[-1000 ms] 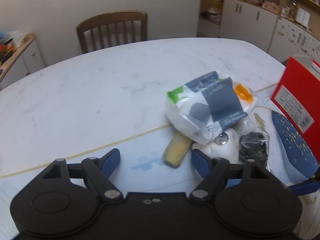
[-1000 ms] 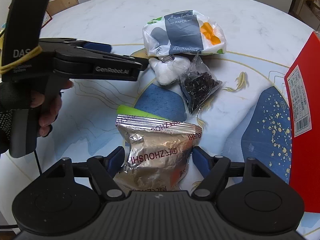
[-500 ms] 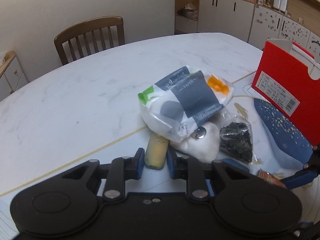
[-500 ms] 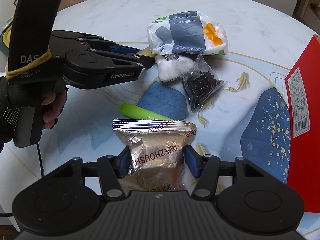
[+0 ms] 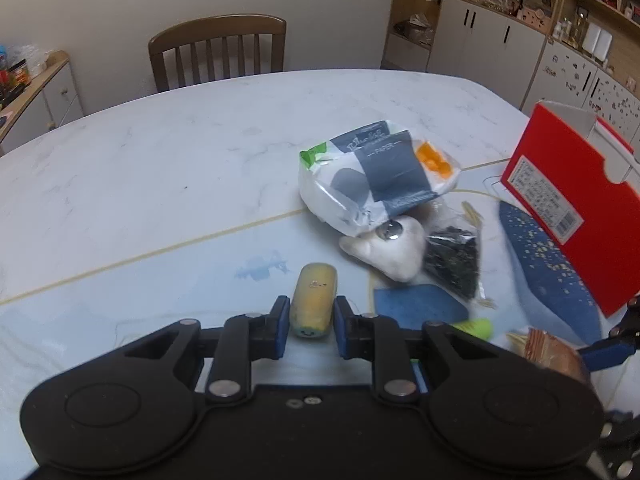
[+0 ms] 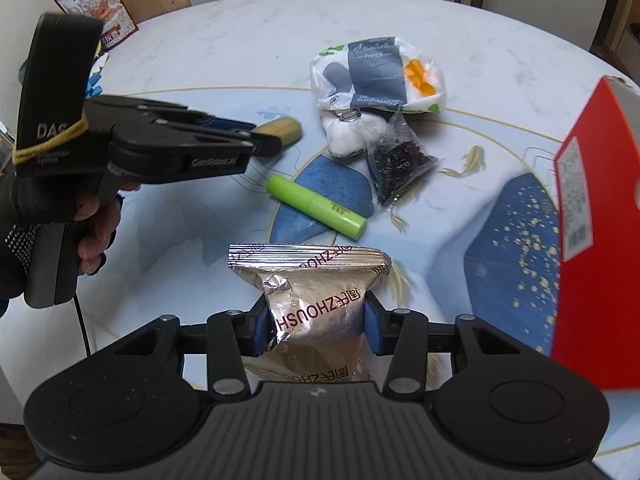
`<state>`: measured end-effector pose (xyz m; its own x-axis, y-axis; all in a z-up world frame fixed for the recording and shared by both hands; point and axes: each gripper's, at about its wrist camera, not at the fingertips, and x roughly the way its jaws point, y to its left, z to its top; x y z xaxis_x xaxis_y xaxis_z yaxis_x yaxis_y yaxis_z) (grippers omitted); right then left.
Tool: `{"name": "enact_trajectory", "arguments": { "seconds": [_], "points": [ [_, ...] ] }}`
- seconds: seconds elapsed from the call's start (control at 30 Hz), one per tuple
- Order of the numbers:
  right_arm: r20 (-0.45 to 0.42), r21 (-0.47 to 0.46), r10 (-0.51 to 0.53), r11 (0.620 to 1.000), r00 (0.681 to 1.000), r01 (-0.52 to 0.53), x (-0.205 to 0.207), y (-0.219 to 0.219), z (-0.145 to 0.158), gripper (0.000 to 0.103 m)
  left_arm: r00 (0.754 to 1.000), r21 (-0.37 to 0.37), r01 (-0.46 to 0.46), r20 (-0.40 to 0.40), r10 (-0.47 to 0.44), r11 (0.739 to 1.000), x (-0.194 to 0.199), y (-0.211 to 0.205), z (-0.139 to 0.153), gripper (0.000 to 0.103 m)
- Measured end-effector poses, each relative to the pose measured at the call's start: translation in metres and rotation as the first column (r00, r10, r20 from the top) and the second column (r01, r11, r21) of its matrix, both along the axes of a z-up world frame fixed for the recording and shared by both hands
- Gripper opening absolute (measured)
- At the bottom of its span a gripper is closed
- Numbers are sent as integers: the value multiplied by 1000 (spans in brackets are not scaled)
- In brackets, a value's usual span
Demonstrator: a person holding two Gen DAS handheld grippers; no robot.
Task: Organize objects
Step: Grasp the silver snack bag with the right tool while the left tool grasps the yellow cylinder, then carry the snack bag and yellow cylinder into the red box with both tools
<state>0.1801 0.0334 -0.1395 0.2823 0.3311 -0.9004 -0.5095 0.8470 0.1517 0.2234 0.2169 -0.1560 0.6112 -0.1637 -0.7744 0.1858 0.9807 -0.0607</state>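
My left gripper point(image 5: 309, 330) is shut on a yellow tube point(image 5: 314, 299), held just above the table; the same yellow tube point(image 6: 282, 131) sticks out of the left gripper point(image 6: 260, 142) in the right wrist view. My right gripper point(image 6: 316, 322) is shut on a silver foil snack bag point(image 6: 316, 292), lifted off the mat. On the table lie a green tube point(image 6: 316, 206), a white pouch point(image 6: 352, 134), a clear bag of dark bits point(image 6: 398, 164) and a paper tissue pack point(image 6: 378, 76).
An open red box point(image 6: 596, 216) stands at the right, also seen as the red box point(image 5: 576, 204) in the left wrist view. A wooden chair point(image 5: 218, 54) stands behind the round marble table point(image 5: 160, 168). A gloved hand point(image 6: 52, 216) holds the left gripper.
Both grippers shut on their objects: the left on the yellow tube, the right on the foil bag. Both have lifted and drawn back, and the green tube is uncovered.
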Motion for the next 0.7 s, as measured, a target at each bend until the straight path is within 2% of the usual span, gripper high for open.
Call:
{"name": "enact_trajectory", "arguments": {
  "seconds": [0.37, 0.7],
  "points": [
    [29, 56, -15, 998, 999, 14, -17, -41, 44, 44, 999, -44, -41, 18, 42, 998, -40, -15, 27, 19],
    [73, 103, -55, 994, 996, 47, -22, -104, 89, 44, 996, -125, -50, 61, 58, 991, -65, -44, 77, 19]
  ]
}}
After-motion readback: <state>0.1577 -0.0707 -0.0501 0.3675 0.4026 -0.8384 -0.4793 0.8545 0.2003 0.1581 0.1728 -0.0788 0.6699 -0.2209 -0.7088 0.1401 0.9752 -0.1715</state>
